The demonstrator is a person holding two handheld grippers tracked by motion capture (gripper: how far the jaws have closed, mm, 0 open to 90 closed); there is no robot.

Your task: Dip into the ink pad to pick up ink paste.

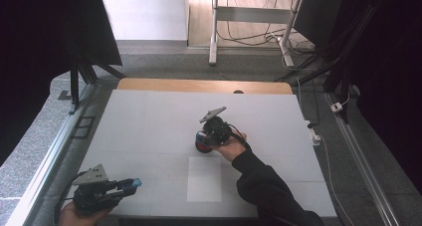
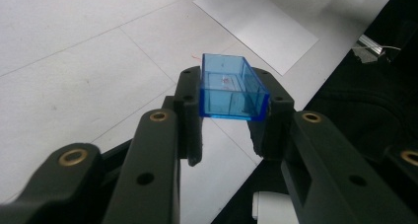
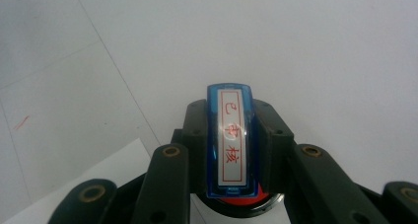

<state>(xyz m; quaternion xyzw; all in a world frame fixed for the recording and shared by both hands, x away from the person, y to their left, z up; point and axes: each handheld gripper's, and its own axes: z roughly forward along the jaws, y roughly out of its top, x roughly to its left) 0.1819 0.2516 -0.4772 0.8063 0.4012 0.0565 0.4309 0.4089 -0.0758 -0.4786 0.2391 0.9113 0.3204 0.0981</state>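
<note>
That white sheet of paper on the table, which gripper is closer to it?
Right. The right gripper, holding a blue stamp, sits just beyond the paper's far edge; the left gripper, holding a blue cap, is farther off to its left.

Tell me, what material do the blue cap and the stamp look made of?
The blue cap in the left gripper looks like clear, glossy plastic: the table shows through its walls. The stamp in the right gripper seems glossy blue plastic with a paper-like label.
</note>
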